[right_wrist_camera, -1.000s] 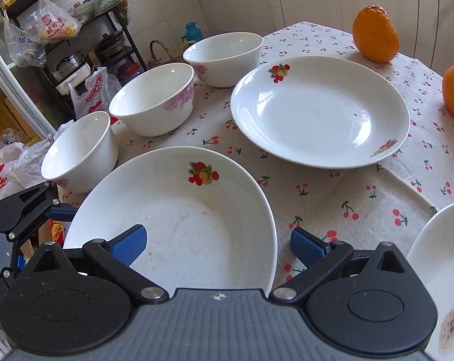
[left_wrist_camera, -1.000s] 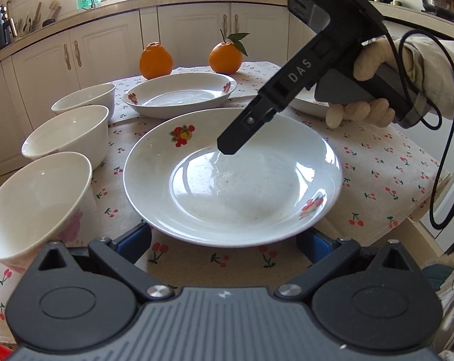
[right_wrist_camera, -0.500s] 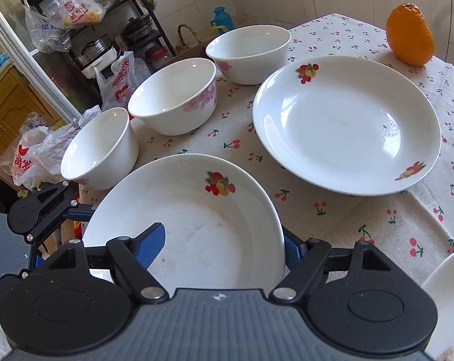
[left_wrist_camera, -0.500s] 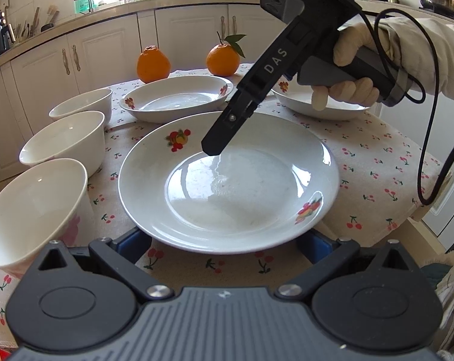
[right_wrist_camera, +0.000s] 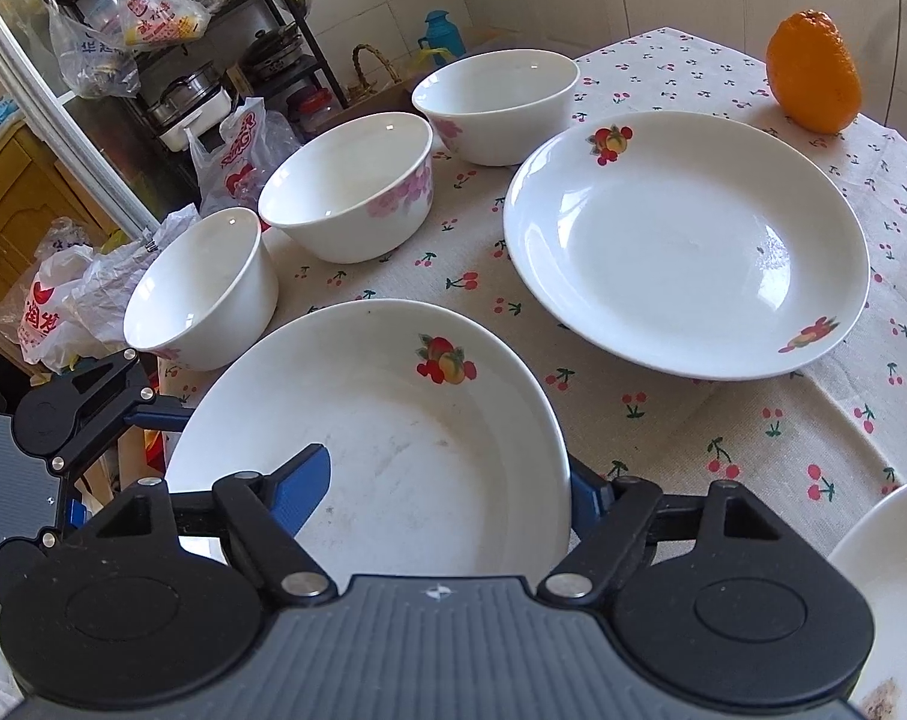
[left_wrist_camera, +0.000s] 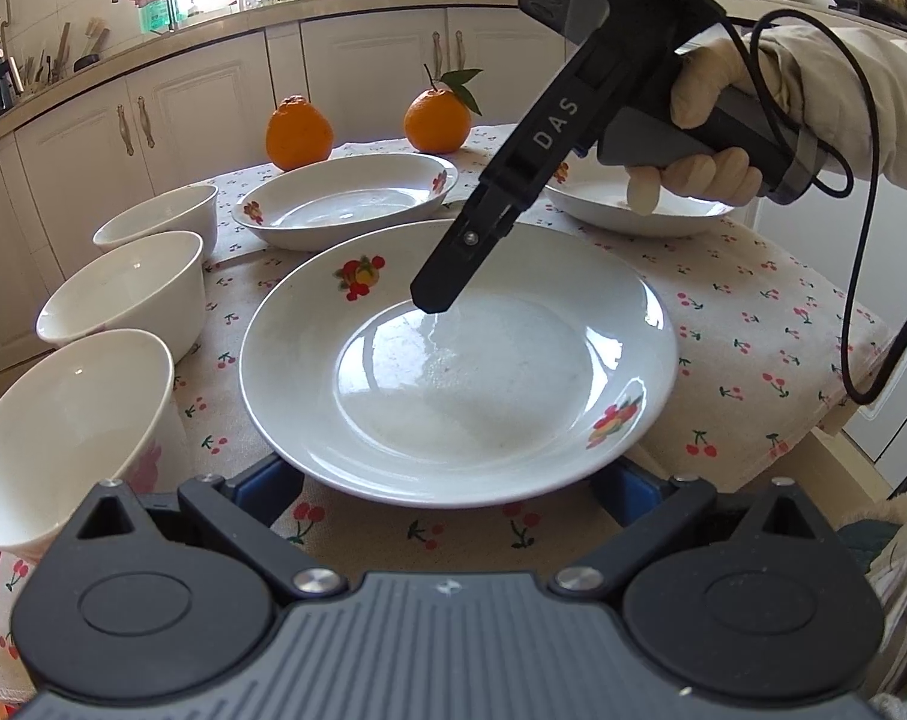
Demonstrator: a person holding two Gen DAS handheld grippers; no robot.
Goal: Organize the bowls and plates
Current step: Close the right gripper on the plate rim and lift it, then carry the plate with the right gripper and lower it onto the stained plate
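Straddling the near plate's (right_wrist_camera: 393,396) rim: right tongs (right_wrist_camera: 447,480). Jaws stand well apart. One blue finger (right_wrist_camera: 300,480) lies over the plate's inside; the other is outside the rim, mostly hidden behind it. No clamp visible, so nothing is held. In the left view the right tongs (left_wrist_camera: 432,300) come down at an angle from the far side, tip low over the plate's (left_wrist_camera: 513,408) well; can't tell if it touches. Gloved right hand (left_wrist_camera: 711,120) grips the handle, cable hanging off its back.

Left tongs (left_wrist_camera: 447,486): jaws spread wide, empty, level with the plate's near edge, one finger (left_wrist_camera: 267,480) at each side of it. Can't tell if they touch the rim.

Layout on the counter (left_wrist_camera: 753,330), which has a cherry-print cloth:
- plate sits flat, nearest the left tongs
- second plate (left_wrist_camera: 345,204) (right_wrist_camera: 681,240) just beyond it, apart
- third plate (left_wrist_camera: 633,210) beyond it to the right, under the right hand; only an edge (right_wrist_camera: 885,570) shows in the right view
- three bowls in a row along the left edge, upright, empty, close together: near (left_wrist_camera: 63,420), middle (left_wrist_camera: 123,294), far (left_wrist_camera: 159,216)
- two oranges (left_wrist_camera: 299,132) (left_wrist_camera: 438,120) at the far edge, behind the second plate

Nothing stacked yet.
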